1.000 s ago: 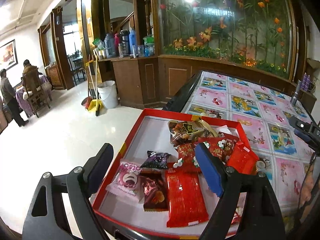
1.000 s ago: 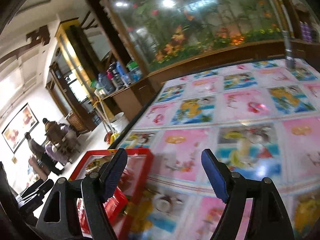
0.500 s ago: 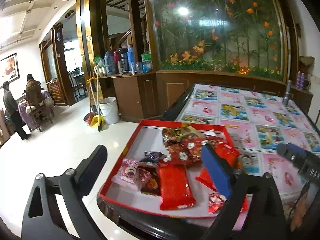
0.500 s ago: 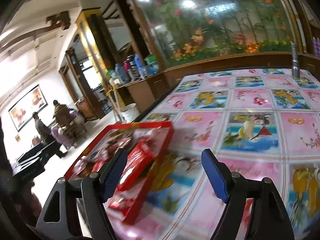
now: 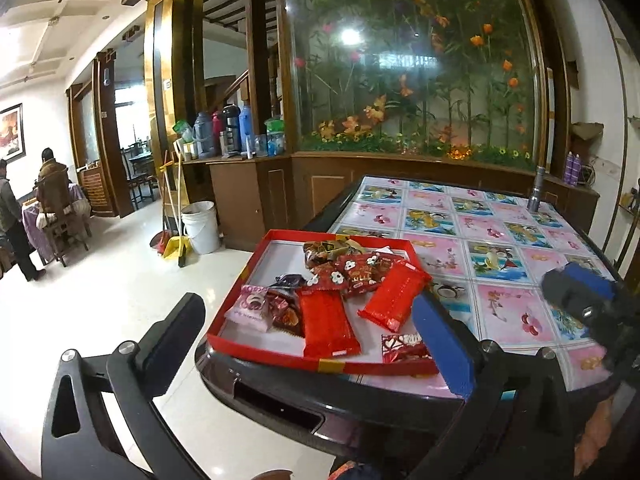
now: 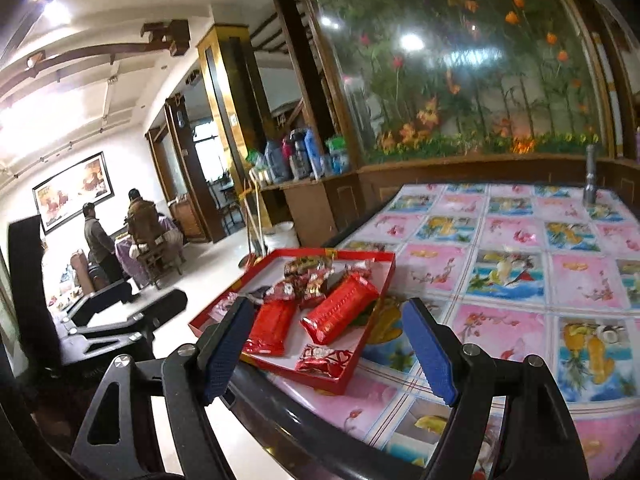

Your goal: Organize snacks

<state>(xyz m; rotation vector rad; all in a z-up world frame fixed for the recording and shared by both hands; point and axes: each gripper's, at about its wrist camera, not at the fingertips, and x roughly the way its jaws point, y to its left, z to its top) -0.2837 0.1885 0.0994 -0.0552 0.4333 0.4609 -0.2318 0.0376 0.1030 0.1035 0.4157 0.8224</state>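
Observation:
A red tray (image 5: 236, 296) (image 6: 376, 308) sits at the table's near left corner. It holds several snack packets: two long red packs (image 5: 326, 324) (image 5: 394, 294), a pink-white packet (image 5: 250, 308), a dark purple one (image 5: 290, 280) and flowered red ones (image 5: 352, 272). In the right wrist view the long red packs (image 6: 272, 326) (image 6: 340, 312) and a small red-white packet (image 6: 324, 358) show. My left gripper (image 5: 308, 344) is open and empty, held in front of the tray. My right gripper (image 6: 330, 350) is open and empty, near the tray's front right corner.
The table (image 5: 500, 240) has a pink and blue patterned cover. A grey flashlight (image 5: 538, 192) stands at its far right. A white bucket (image 5: 200, 226) and broom stand on the floor at left. People sit at a table far left (image 5: 52, 200).
Both grippers have pulled back and away from the tray, so more of the table shows. The right gripper swung left to face the tray. One long red pack now lies across the tray's right rim.

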